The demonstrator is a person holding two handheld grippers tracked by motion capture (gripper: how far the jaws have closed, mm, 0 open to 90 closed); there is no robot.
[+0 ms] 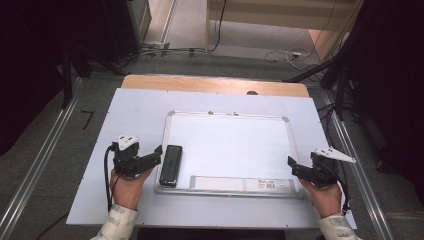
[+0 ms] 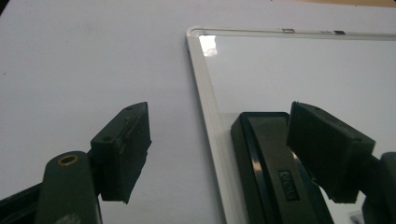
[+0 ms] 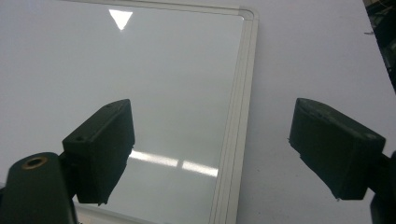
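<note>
A white-framed whiteboard (image 1: 230,142) lies flat on the table. A black eraser (image 1: 171,164) rests on its left part, long side along the left frame. My left gripper (image 1: 158,154) is open just left of the eraser. In the left gripper view the left gripper (image 2: 224,154) straddles the board's frame (image 2: 205,102); the eraser (image 2: 261,154) lies partly behind the right-hand jaw and is not pinched. My right gripper (image 1: 294,167) is open at the board's near right corner. In the right gripper view the right gripper (image 3: 210,154) has only the board's right frame (image 3: 236,140) between its jaws.
A white sheet (image 1: 135,110) covers the table, with a wooden edge (image 1: 210,84) at the back. A long white strip with a small label (image 1: 240,184) lies along the board's near edge. Metal rails (image 1: 40,160) run along the floor on both sides, and cables (image 1: 280,55) lie beyond the table.
</note>
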